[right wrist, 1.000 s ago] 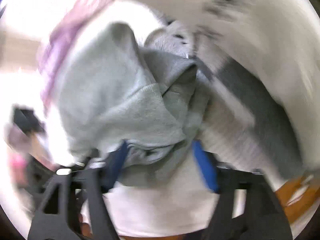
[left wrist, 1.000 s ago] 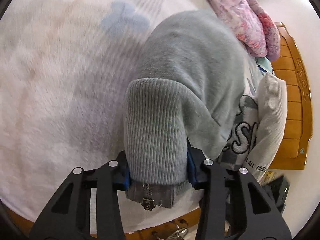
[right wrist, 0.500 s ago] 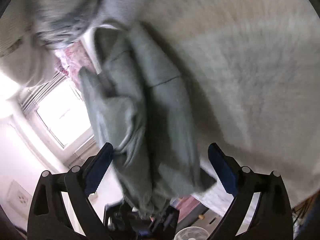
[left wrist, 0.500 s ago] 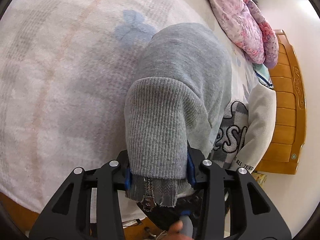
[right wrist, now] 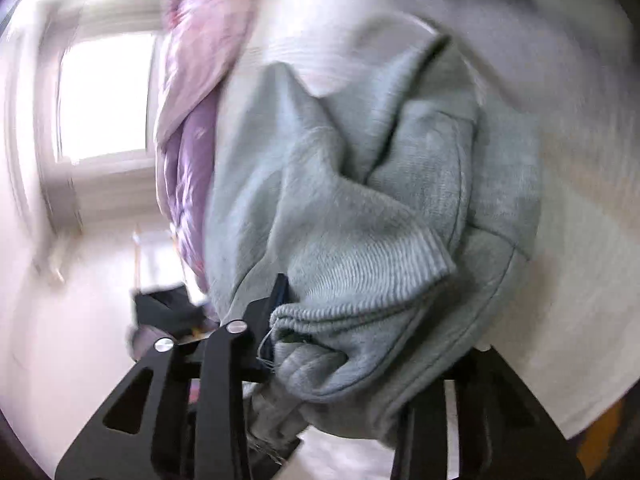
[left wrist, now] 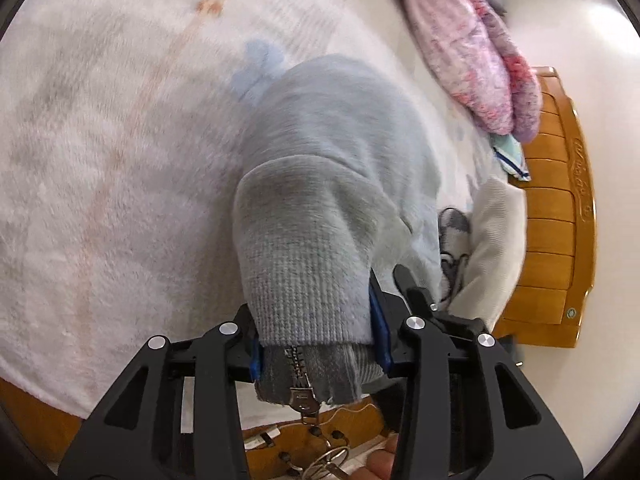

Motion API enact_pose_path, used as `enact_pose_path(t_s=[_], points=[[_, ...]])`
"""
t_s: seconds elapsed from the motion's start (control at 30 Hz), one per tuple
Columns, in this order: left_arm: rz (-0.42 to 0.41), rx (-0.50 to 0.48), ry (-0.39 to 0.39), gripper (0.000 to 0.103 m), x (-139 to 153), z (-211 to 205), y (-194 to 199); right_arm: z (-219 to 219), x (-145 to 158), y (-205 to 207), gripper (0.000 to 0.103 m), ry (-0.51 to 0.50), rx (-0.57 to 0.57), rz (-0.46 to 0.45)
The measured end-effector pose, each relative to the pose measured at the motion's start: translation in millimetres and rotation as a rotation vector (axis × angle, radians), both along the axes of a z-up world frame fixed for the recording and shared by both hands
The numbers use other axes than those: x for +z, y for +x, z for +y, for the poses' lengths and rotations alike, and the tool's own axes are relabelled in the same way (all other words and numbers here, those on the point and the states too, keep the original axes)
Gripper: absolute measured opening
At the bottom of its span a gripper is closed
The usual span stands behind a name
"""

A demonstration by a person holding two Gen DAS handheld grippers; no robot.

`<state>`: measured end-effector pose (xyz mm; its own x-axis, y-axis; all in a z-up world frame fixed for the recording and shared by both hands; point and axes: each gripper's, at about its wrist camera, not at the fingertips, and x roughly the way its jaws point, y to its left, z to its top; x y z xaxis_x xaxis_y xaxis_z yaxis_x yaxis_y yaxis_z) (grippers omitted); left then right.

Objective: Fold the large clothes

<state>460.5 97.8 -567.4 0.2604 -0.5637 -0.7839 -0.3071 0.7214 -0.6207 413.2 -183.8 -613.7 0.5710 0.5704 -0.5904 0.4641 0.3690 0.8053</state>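
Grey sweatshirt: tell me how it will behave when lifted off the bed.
The grey sweatshirt will likely be floppy: it sags in folds from the left gripper. It looks thick and fleecy, so probably heavyish for cloth. Its ribbed hem should resist slipping. In the right gripper, whose jaws are closing, it bunches easily.

no text can be read with certainty. the wooden footboard (left wrist: 560, 216), well off to the right of the left claw (left wrist: 316, 344), carries a carved cursive word near its top edge, too small and warped to spell out. the white garment (left wrist: 492, 248), just right of that claw, shows dark printed shapes, mostly hidden and blurred. the right wrist view is too smeared for any lettering
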Motion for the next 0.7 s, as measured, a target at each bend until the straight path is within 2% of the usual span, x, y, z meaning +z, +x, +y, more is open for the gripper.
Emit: enact_pose_path(t_s=[0.17,0.23,0.27,0.43,0.57,0.7], points=[[-0.084,-0.006,0.018,0.04,43,-3,-5,6,59,-3,0.027,-0.14,0.127,-0.091],[-0.137,-0.009,0.008,0.04,70,-6,-9,-5,87,-6,0.027,-0.151,0.141,-0.136],[-0.158,-0.01,0.004,0.04,81,-8,-10,2,99,-6,0.027,-0.157,0.146,-0.161],[-0.333,-0.039,-0.022,0.04,150,-40,-18,-33,162,1,0.027,-0.187,0.162,-0.321],[-0.468,-0.059,-0.034,0.04,192,-88,-14,-67,206,25,0.027,-0.224,0.155,-0.435],[-0.564,-0.079,-0.064,0.04,211,-164,-4,-145,227,32,0.027,-0.273,0.139,-0.501]])
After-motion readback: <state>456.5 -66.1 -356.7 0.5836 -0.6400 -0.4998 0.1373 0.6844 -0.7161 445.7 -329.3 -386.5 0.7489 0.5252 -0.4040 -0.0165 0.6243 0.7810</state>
